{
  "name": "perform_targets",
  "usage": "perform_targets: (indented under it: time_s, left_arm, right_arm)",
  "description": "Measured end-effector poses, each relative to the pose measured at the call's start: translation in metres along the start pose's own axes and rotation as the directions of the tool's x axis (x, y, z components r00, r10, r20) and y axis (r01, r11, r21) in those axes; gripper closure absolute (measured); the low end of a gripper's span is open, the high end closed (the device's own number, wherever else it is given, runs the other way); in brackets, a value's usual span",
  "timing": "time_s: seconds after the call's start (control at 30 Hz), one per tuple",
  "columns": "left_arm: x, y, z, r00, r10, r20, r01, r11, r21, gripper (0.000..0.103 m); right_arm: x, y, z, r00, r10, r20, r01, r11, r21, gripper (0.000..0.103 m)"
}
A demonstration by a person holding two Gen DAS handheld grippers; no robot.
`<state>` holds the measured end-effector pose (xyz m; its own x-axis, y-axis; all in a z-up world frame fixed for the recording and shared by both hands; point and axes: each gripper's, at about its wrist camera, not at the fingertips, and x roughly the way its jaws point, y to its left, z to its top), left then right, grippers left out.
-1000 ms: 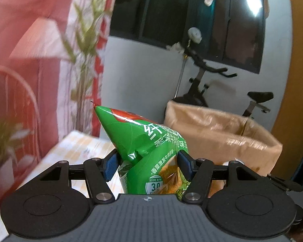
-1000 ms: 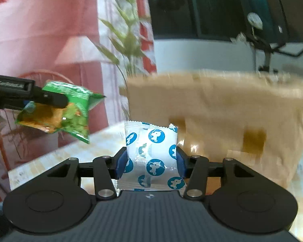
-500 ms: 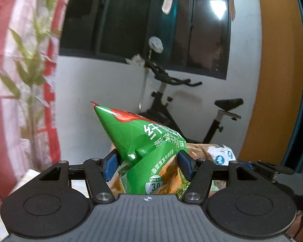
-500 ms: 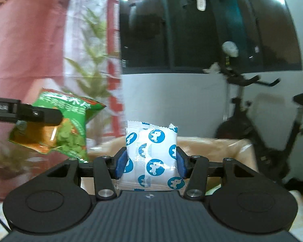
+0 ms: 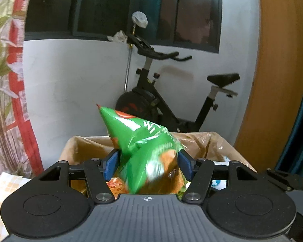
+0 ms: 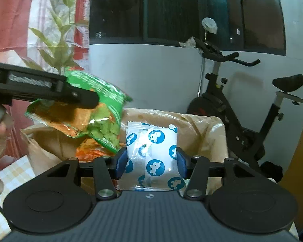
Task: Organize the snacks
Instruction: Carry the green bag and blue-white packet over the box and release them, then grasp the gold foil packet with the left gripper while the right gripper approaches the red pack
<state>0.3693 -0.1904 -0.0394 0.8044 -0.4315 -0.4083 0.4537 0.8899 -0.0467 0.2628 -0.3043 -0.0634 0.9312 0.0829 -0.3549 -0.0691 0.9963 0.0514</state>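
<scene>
Carriage of two snack packs over the lined cardboard box (image 5: pixel 222 141) is the step in hand, and you are addressed here as the operator of both tools.

Left gripper (image 5: pixel 147 164): the jaws stand partly closed, both blue pads pressed into the green snack bag (image 5: pixel 143 141). You hold it by its lower body, so the pointed sealed corner rises up and away from you. This grip leaves the puffed, air-filled part free; judge the film as slippery and easily dented. In the right wrist view the bag (image 6: pixel 84 109) hangs above the near left part of the box opening, clear of the rim.

Right gripper (image 6: pixel 150 162): the jaws are likewise partly closed, gripping the white packet with blue round prints (image 6: pixel 153 153) by its two side edges. The packet stands upright between the pads, its crimped top seal uppermost. It sits in front of the box (image 6: pixel 192 121), over or just short of the opening; which one cannot be told.

Box contents: orange wrappers (image 6: pixel 91 153) already lie inside, under the green bag. Both packs probably belong there, so release looks like the next requirement.

Caution: an exercise bike (image 5: pixel 171 92) stands behind the box, well apart from both tools.
</scene>
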Motion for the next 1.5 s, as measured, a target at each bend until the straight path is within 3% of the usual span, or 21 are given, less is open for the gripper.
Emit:
perform_targets:
  time_s: [0.2, 0.67, 0.97, 1.13, 1.5]
  left_arm:
    - [0.001, -0.001, 0.006, 1.0, 0.0, 0.012, 0.0, 1.0, 0.004, 0.03]
    - [-0.067, 0.036, 0.0, 0.997, 0.047, 0.066, -0.042, 0.997, -0.069, 0.03]
    - [-0.129, 0.066, -0.042, 0.993, 0.11, 0.051, -0.105, 0.99, -0.09, 0.031]
    - [-0.144, 0.074, -0.086, 0.995, 0.102, -0.012, -0.102, 0.991, -0.087, 0.031]
    - [-0.102, 0.091, -0.16, 0.976, 0.069, -0.208, -0.099, 0.986, -0.137, 0.032]
  right_arm:
    - [-0.003, -0.003, 0.0, 1.0, -0.029, 0.001, 0.029, 1.0, 0.003, 0.037]
    - [-0.039, 0.015, 0.001, 0.999, 0.014, 0.045, -0.014, 1.0, 0.006, 0.037]
    - [-0.063, 0.045, -0.012, 0.995, 0.064, 0.081, -0.066, 0.998, 0.012, 0.037]
    - [-0.075, 0.063, -0.035, 0.987, 0.108, 0.116, -0.109, 0.994, 0.003, 0.037]
    - [-0.064, 0.077, -0.085, 0.987, 0.158, -0.021, -0.157, 0.987, 0.023, 0.037]
